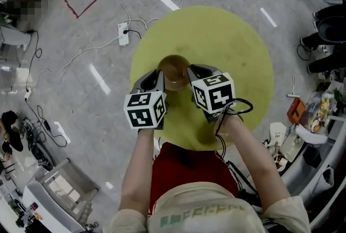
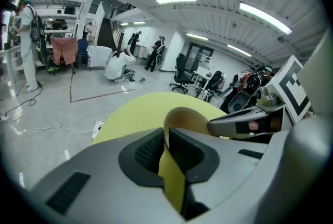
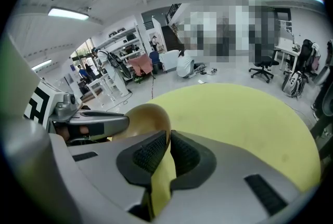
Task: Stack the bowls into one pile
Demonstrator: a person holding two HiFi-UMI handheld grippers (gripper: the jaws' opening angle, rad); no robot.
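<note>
The left gripper (image 1: 160,76) and right gripper (image 1: 190,72) each have their fingers clamped on opposite rims of the tan bowl (image 1: 174,71), held just above the yellow surface (image 1: 232,48). It looks light, stiff and smooth, possibly several nested, so the rim is the best hold.

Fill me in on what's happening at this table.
A person holds a gripper in each hand, both at one tan bowl over the round yellow table. The left gripper is clamped on the bowl's rim on one side, and the right gripper is clamped on the rim opposite. No other bowl shows apart from this one. Whether more are nested inside it, or whether it rests on the table, cannot be told.
</note>
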